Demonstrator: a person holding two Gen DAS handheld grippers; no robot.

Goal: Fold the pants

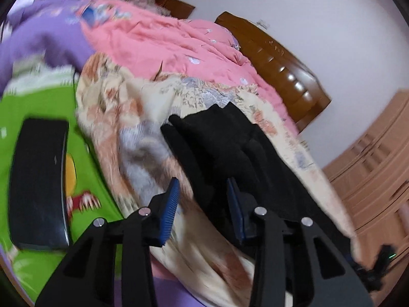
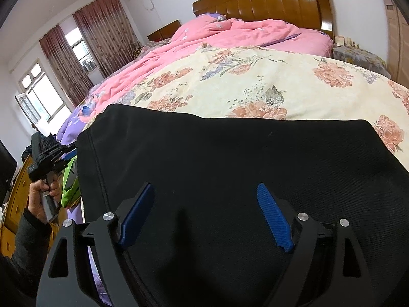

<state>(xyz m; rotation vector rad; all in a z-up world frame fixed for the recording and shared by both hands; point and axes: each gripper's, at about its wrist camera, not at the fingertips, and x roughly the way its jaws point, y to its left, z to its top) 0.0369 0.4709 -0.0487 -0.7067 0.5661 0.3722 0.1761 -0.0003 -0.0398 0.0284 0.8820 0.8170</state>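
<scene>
L gripper [image 1: 202,202]: jaws partway apart, black pants [image 2: 230,179] edge lies between the blue pads [image 1: 170,212]. View's blurred, so I can't tell if they bite cloth or only straddle it. Risk as I judge it: I pinch the floral sheet [image 2: 255,84] along w/ the pants, or catch one layer only, and the fold drags skewed.

R gripper [image 2: 207,215]: jaws wide apart, hovering over the pants, clamped on nothing. Risk here: closing mid-panel bunches fabric instead of taking an edge.

Pants lie flat on the sheet at the bed's near end. Long axis runs L-R across the bed, I think; which end is the waist I can't tell.
</scene>
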